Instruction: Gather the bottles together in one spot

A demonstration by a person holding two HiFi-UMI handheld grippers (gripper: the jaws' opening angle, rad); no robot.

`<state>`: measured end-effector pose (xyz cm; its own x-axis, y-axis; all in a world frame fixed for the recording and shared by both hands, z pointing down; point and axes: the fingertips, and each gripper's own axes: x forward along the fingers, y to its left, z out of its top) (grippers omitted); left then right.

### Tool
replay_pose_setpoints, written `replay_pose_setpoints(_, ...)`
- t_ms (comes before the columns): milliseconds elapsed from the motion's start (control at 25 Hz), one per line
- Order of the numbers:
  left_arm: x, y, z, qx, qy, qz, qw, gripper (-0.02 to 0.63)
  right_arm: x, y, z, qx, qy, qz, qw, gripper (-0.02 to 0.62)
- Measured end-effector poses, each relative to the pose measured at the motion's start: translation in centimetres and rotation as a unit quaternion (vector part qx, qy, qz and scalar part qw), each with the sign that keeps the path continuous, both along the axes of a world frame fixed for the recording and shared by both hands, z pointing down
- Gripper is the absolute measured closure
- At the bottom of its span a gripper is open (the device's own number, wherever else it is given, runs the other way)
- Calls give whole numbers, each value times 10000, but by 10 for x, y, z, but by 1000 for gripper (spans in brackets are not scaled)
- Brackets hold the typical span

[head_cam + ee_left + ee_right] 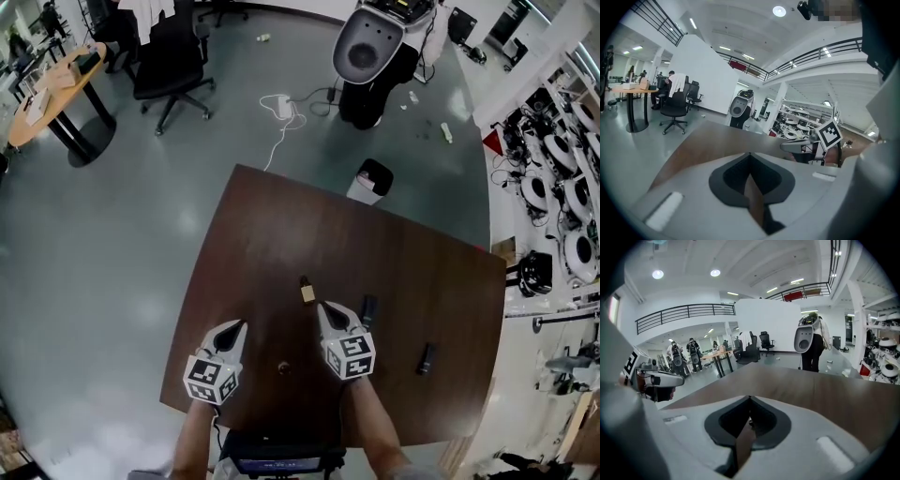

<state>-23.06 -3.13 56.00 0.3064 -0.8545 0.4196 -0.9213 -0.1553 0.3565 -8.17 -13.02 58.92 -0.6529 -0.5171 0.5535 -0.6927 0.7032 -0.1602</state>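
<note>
head view alone shows bottles (307, 291) (left gripper (241, 324), right gripper (324, 306): fingers clenched, empty).

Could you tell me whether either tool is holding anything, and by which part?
Nothing is held: the left tool and right tool are shut and empty.

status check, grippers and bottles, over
Left gripper and right gripper shut, empty. Tan bottle, near dark bottle, far-right dark bottle apart on table, none gathered. Small round object between grippers, unidentified; nothing blocking.

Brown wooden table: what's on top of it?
A small tan bottle, two dark bottles, a round brown item. The left gripper and right gripper hide tabletop beneath them.
</note>
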Motion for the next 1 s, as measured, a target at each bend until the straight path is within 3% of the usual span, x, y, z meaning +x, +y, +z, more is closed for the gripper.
replay_pose_setpoints(760, -12, -15, 31, -378, 147, -70, 9992, 604, -23, -33, 45, -260, 179, -95, 9995, 592)
replay_pose_setpoints(1000, -13, -16, 43, -464, 191, -101, 9987, 604, -30, -42, 57, -244, 357, -204, 9989, 511)
